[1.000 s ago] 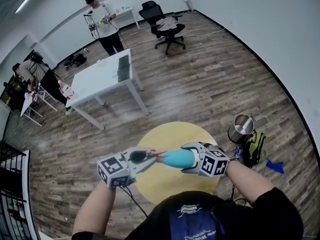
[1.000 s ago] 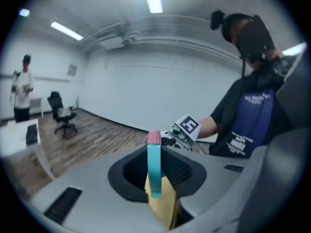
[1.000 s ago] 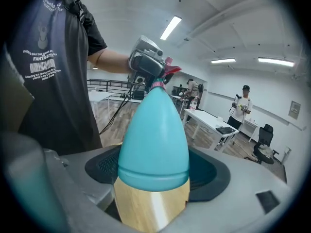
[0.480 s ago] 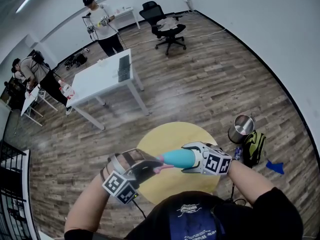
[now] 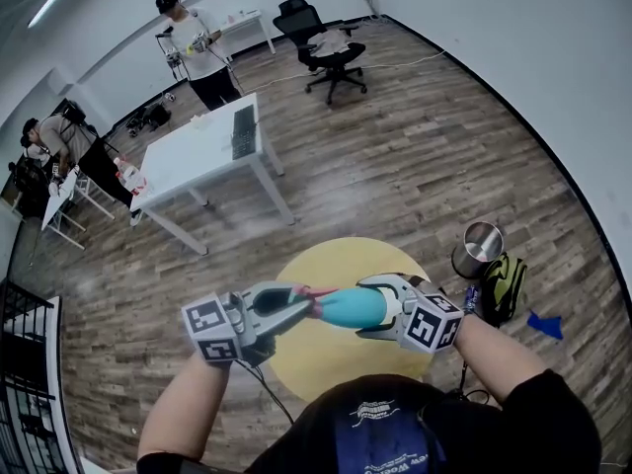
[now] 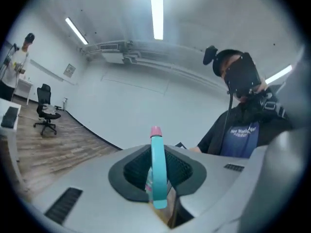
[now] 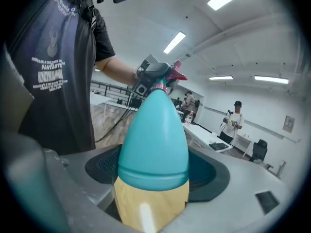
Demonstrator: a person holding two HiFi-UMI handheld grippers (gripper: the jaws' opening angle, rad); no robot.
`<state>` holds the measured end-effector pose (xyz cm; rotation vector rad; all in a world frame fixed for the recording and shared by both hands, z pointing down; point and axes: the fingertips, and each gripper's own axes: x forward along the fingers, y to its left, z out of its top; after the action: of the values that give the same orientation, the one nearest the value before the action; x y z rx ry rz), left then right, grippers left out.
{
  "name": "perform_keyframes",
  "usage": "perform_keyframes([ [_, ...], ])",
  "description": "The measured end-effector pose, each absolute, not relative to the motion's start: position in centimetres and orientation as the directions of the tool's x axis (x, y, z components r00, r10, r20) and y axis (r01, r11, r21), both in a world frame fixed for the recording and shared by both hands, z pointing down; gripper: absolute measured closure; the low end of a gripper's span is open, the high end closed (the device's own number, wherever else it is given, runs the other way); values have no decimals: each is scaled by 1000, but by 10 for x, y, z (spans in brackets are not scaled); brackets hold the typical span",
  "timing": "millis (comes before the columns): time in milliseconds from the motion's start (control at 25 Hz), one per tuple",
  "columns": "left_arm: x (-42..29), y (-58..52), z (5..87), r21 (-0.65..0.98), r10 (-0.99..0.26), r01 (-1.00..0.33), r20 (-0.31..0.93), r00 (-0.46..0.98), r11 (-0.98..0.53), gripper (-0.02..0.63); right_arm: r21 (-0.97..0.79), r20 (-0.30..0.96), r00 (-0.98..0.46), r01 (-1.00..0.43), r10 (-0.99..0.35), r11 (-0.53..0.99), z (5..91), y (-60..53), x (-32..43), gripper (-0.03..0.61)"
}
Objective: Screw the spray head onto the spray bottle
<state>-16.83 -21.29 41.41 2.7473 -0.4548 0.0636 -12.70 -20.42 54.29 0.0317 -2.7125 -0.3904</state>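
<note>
People (image 5: 193,47) stand far off at eleven o'clock on the wood floor (image 5: 415,146). At three o'clock of the round yellow counter (image 5: 341,260) sit a metal can (image 5: 477,251) and a green bag (image 5: 502,289). The left tongs (image 5: 299,307), almost closed, pinch the spray head (image 6: 158,171). The right tongs (image 5: 383,306) squeeze the teal spray bottle (image 5: 351,308), and the spray head sits at its neck.

"FANTAST…" on dark shirt (image 7: 51,76)
</note>
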Motion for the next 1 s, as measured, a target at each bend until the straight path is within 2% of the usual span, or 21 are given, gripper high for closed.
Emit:
perform_keyframes([
  [120,-172,-231,394,494,-355,-282,-59,933,-823,515,95,297,-955,40,10,995,529,-200,-130,172],
  [200,-171,-244,388,571,-411,-282,-107,905,-771,517,-2,252,-966,50,49,999,522,-202,-129,172],
  [440,-171,-256,400,591,-503,-404,-4,864,-698,515,-185,246,-964,57,102,981,528,-199,-131,172],
  [640,-176,-267,417,642,-575,-458,32,817,-615,514,-256,284,-952,38,112,966,543,-200,-136,172],
  [760,-171,-265,419,619,-534,-432,25,845,-656,512,-336,265,-950,69,165,939,546,-196,-136,173],
  [880,-167,-264,418,625,-458,-359,2,889,-694,512,-416,189,-954,137,232,899,541,-191,-134,173],
  [1000,-167,-262,414,622,-403,-306,-17,915,-721,514,-426,146,-954,179,263,887,538,-188,-136,173],
])
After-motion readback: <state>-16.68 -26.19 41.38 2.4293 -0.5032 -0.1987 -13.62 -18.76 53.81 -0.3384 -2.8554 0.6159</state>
